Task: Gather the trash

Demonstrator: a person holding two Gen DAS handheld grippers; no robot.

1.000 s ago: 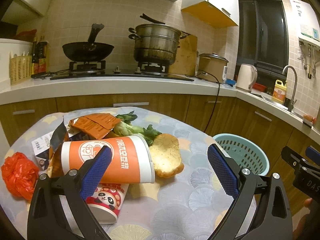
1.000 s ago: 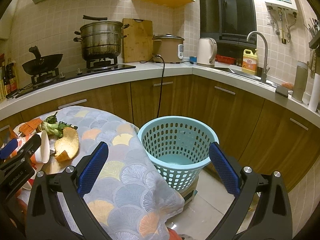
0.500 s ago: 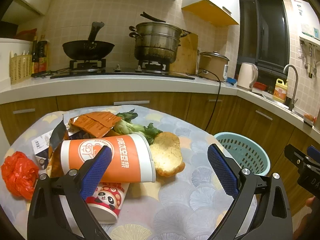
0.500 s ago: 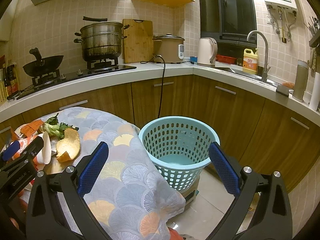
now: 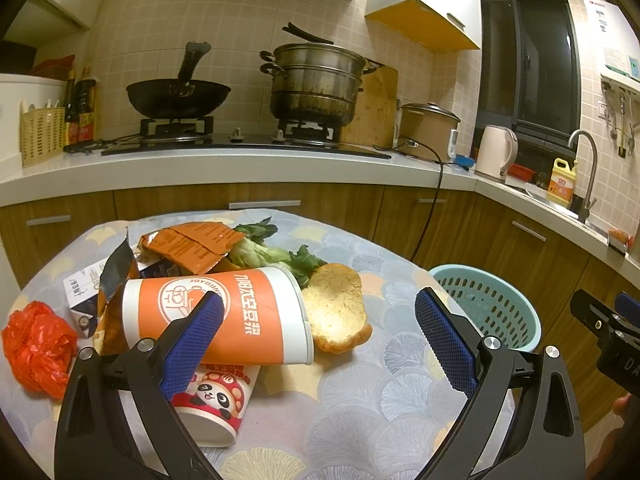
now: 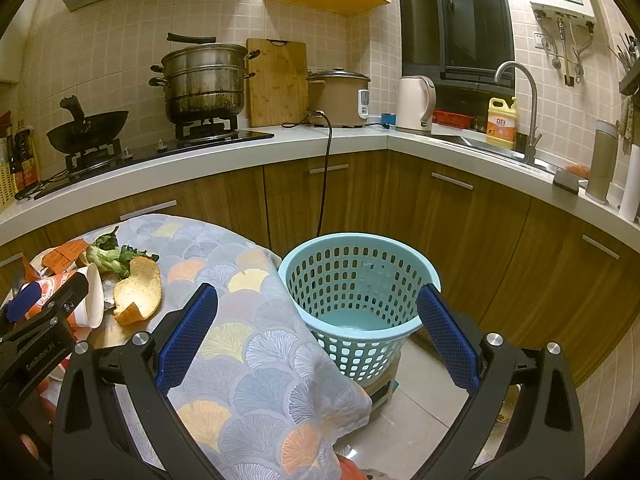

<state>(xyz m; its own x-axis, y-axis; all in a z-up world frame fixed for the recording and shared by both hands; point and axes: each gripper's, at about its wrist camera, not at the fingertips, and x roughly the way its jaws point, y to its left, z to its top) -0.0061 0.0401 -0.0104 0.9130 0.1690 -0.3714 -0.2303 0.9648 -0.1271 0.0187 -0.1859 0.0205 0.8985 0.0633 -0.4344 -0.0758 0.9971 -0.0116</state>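
Left gripper (image 5: pixel 316 334) fingers spread wide over orange paper cup (image 5: pixel 218 316); right gripper (image 6: pixel 316 330) fingers spread wide, facing pale-blue perforated plastic basket (image 6: pixel 360 276).

Black wok (image 5: pixel 178 98) and steamer pot (image 5: pixel 314 80) on the stove (image 5: pixel 240 142)

Tablecloth (image 5: pixel 360 400): pale grey-lilac ground, fan-shaped scallop print in blue-grey, yellow and orange. Large cup (image 5: pixel 224 316) orange with white bands and white lettering; small cup (image 5: pixel 216 404) white with a red band and a black-and-white panda print; crumpled bag (image 5: pixel 36 348) bright red; snack wrapper (image 5: pixel 192 244) orange; leafy vegetable (image 5: pixel 272 252) green with pale stems; bread piece (image 5: pixel 336 308) golden-tan. Basket (image 6: pixel 360 280) light turquoise, perforated with rows of oval holes; both grippers' pads (image 6: pixel 188 332) deep blue on black frames.
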